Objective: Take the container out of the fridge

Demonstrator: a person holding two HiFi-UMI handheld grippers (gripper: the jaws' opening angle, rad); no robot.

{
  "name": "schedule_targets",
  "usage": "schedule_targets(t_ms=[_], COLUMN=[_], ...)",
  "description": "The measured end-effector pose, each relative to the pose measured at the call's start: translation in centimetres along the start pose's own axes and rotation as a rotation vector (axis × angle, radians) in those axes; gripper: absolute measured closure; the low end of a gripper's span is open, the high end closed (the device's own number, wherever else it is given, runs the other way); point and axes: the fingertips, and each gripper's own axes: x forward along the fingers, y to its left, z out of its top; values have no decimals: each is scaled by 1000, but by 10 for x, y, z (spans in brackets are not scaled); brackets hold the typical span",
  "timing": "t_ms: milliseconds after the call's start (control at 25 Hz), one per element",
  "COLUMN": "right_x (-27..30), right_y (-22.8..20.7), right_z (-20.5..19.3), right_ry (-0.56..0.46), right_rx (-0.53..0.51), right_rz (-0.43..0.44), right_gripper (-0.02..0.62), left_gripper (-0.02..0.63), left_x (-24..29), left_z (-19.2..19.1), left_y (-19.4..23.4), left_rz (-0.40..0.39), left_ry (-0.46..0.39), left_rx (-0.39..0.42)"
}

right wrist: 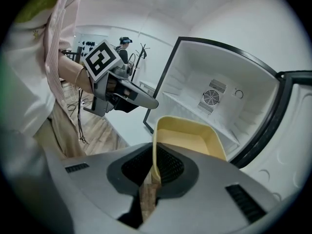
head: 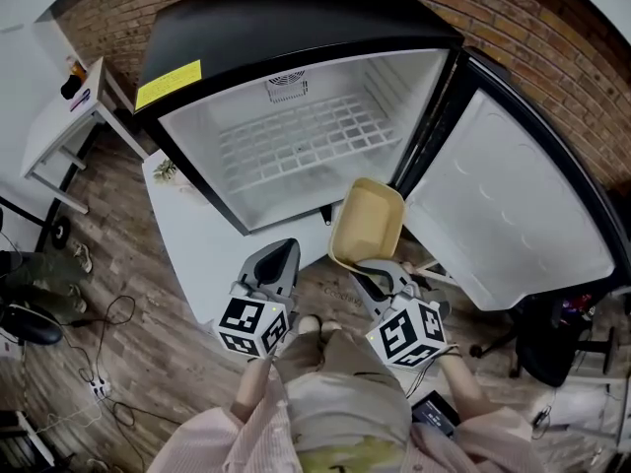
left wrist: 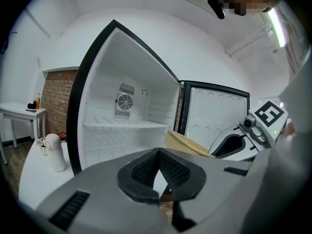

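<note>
A shallow tan container (head: pixel 367 223) hangs tilted just in front of the open fridge (head: pixel 296 28), by the door hinge. My right gripper (head: pixel 373 276) is shut on the container's near rim; in the right gripper view the rim (right wrist: pixel 155 155) runs between the two pads of the right gripper (right wrist: pixel 155 173). The left gripper (head: pixel 281 257) floats to the left of the container, apart from it. Its jaws meet at the tips with nothing between them, as the left gripper view shows at the left gripper (left wrist: pixel 156 155). The fridge's wire shelf (head: pixel 306 141) is bare.
The fridge stands on a white table (head: pixel 192 249). Its door (head: pixel 513 205) swings wide to the right. A white flask (left wrist: pixel 54 152) sits on the table left of the fridge. A small side table (head: pixel 59 116) and floor cables (head: pixel 99 363) lie to the left. Brick wall behind.
</note>
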Motion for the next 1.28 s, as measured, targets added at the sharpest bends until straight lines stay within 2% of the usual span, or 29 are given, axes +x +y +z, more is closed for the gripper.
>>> schedule_targets(t_ms=[560,1280], right_x=[4,5], right_y=[12,10], right_z=[-7,0], right_ry=[12,6], right_rx=[18,8], right_rz=[62,56], right_gripper=[572,572], left_gripper=[615,615], left_x=[-13,-20], left_z=[-12,-6], left_y=[0,4], left_rz=[46,55], left_ry=[16,3], left_rx=[4,19])
